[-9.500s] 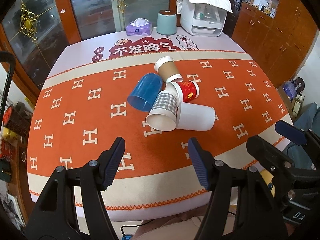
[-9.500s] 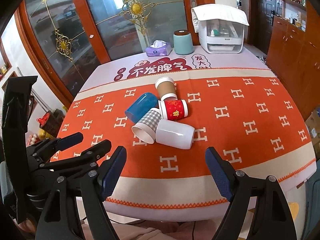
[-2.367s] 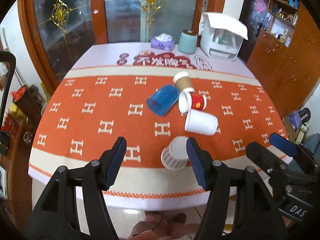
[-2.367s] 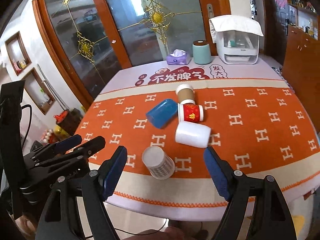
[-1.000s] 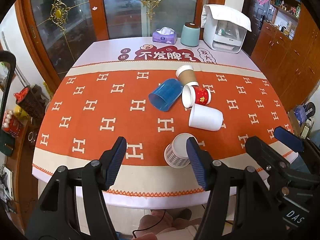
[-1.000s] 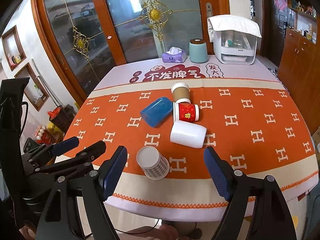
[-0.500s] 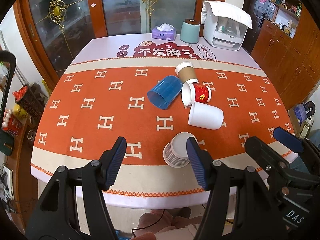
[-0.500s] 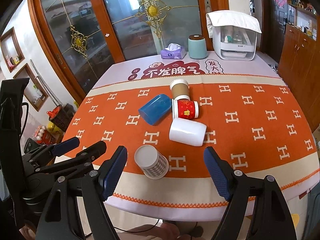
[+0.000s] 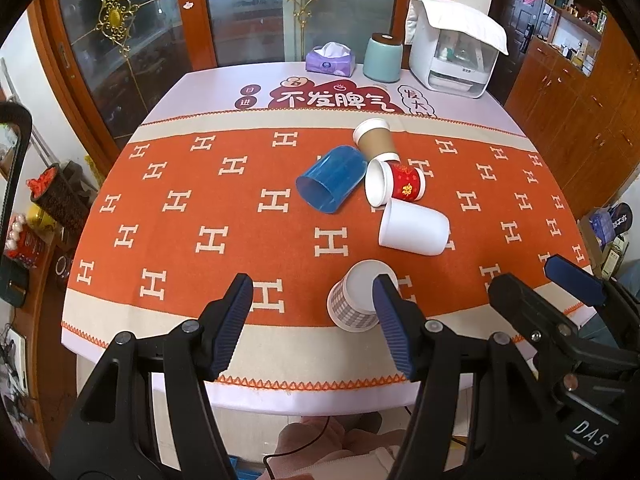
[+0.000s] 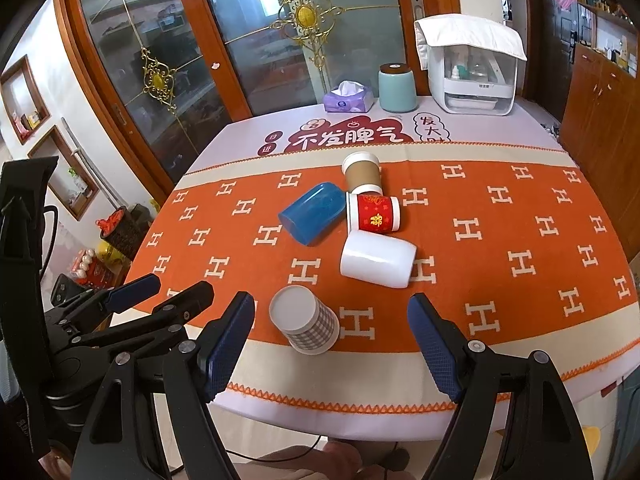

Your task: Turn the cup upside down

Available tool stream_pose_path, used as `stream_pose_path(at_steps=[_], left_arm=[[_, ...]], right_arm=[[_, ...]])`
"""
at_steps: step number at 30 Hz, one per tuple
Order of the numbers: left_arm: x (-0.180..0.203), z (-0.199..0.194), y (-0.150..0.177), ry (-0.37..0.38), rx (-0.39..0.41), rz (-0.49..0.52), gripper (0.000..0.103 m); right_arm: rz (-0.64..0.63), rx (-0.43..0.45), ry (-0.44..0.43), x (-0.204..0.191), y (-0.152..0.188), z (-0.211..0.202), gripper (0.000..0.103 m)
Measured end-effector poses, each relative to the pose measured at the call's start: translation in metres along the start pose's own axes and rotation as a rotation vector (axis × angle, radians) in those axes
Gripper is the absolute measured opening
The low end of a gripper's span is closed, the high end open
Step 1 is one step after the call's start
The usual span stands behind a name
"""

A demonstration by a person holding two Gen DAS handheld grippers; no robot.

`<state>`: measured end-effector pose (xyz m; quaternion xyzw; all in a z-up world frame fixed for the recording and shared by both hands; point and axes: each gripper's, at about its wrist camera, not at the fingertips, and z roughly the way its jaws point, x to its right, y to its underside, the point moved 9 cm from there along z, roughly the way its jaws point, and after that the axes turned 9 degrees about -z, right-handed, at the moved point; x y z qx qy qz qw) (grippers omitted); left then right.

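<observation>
Left claw (image 9: 312,322) and right claw (image 10: 331,346) both gape wide, side by side.

Checked cup (image 10: 306,322) near table (image 10: 520,360) edge, other cups (image 10: 356,220) behind

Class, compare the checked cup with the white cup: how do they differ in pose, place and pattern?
Pose: the checked cup stands mouth down with its flat base up, while the white cup lies on its side.
Place: the checked cup stands alone near the table's front edge; the white cup lies farther back, beside the red cup.
Pattern: one has a grey check, the other is plain.
Both rest on the orange cloth.
</observation>
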<state>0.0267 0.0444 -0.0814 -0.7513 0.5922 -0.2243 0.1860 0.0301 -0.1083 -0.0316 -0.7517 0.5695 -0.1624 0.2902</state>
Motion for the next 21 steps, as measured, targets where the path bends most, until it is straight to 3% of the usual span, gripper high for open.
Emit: stream_pose_path(at_steps=[21], left_arm=[[-0.0065, 0.0058, 0.0054, -0.020, -0.037, -0.013, 0.059]], right_arm=[[-0.001, -0.045, -0.022, -0.0055, 0.0006, 0.0099, 0.080]])
